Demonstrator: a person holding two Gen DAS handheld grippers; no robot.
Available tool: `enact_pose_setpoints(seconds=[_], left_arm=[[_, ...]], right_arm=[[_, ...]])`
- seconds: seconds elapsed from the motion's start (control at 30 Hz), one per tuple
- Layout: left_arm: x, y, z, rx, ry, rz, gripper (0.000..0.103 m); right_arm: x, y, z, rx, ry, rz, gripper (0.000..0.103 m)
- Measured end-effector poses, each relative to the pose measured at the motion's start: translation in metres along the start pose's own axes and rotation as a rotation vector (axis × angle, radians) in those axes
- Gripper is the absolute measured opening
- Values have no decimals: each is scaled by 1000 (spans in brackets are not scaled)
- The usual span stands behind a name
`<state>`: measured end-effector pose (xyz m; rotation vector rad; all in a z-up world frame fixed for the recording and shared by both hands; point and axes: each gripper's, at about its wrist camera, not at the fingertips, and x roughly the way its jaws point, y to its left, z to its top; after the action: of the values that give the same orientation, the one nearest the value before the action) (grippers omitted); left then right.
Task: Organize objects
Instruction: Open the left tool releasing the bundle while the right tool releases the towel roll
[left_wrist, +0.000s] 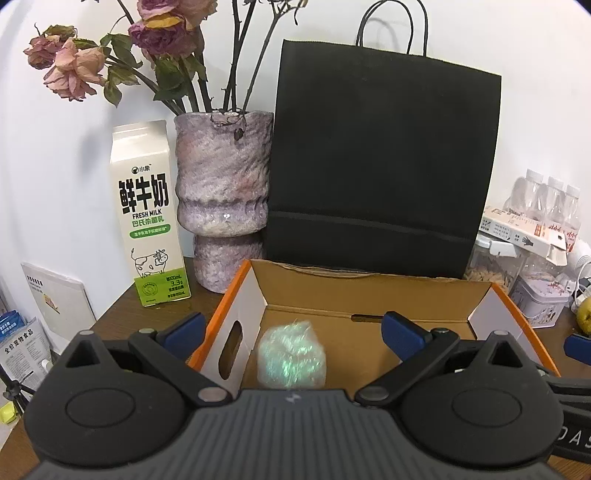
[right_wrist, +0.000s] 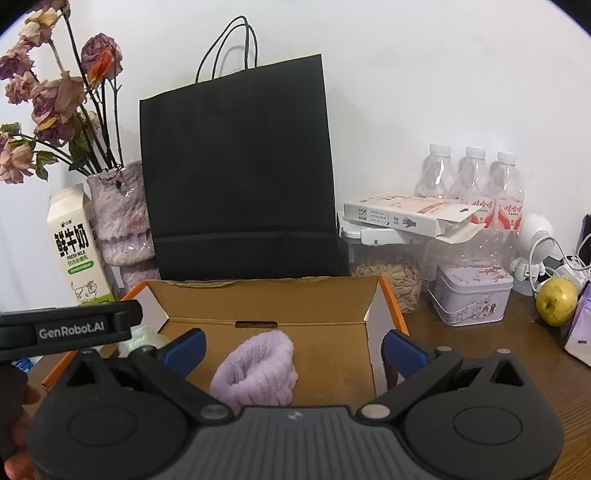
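An open cardboard box (left_wrist: 369, 291) with orange outer walls stands on the wooden table. On its floor at the left lies a shimmery pale-green puff (left_wrist: 291, 360). My left gripper (left_wrist: 293, 332) hovers open over it, its blue fingertips (left_wrist: 184, 332) far apart and off the puff. In the right wrist view the same box (right_wrist: 280, 299) holds a fluffy lilac band (right_wrist: 258, 369). My right gripper (right_wrist: 293, 349) is open above the band without touching it. The left gripper's black body (right_wrist: 70, 328) crosses the left side there, partly hiding the puff (right_wrist: 144, 338).
Behind the box stand a black paper bag (left_wrist: 380, 166), a mottled vase (left_wrist: 221, 199) of dried roses and a milk carton (left_wrist: 147, 218). To the right are water bottles (right_wrist: 472, 181), a flat carton (right_wrist: 406, 216), a seed jar (right_wrist: 391, 273), a tin (right_wrist: 472, 295) and a pear (right_wrist: 556, 301).
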<state>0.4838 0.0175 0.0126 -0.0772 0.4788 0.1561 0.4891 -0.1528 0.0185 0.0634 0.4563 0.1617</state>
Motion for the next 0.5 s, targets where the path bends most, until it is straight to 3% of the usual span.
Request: enact_pose_setpoints(seconds=[0.5], left_arm=[[-30,8,4,-12,-52,-4,103]], right_arm=[[-27,3,6,-19,-24,11,103]])
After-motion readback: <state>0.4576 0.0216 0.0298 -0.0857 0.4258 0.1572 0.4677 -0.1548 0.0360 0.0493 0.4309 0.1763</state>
